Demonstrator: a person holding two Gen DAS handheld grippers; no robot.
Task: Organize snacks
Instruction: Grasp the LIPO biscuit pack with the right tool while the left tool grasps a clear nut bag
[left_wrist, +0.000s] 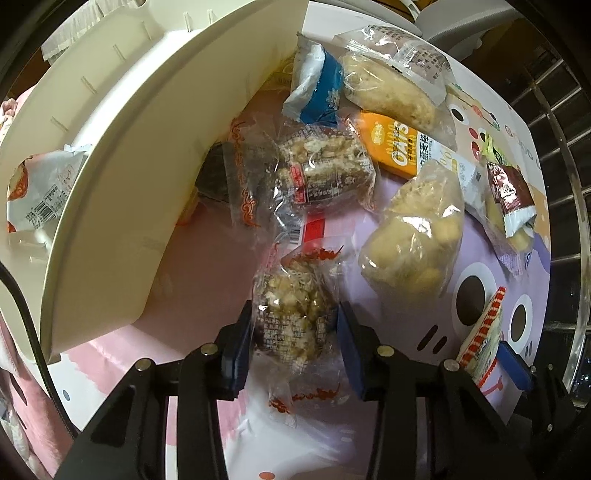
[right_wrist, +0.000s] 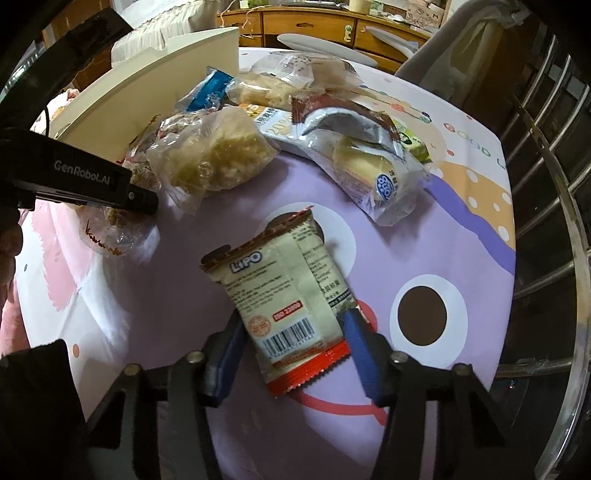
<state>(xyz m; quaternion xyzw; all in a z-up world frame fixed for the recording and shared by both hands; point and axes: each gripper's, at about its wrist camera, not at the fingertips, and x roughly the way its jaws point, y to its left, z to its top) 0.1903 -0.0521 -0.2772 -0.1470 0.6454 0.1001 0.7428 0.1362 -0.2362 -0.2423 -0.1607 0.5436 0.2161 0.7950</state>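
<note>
Left gripper (left_wrist: 295, 325) straddles a clear-wrapped puffed-grain snack (left_wrist: 291, 317) on the table (right_wrist: 184, 295) beside the white bin (left_wrist: 155, 155); pads appear to touch the wrapper. Right gripper (right_wrist: 291, 332) clamps the LIPO packet (right_wrist: 284, 295), lying mid-table.

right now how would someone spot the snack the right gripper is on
Start at the big white bin on the cartoon tablecloth and move away from the snack pile toward the bare purple patch. The Lipo packet lies there alone, flat between the right gripper's blue pads. Unlike the clear-wrapped neighbours, it is opaque cream with red zigzag ends and a barcode.
</note>
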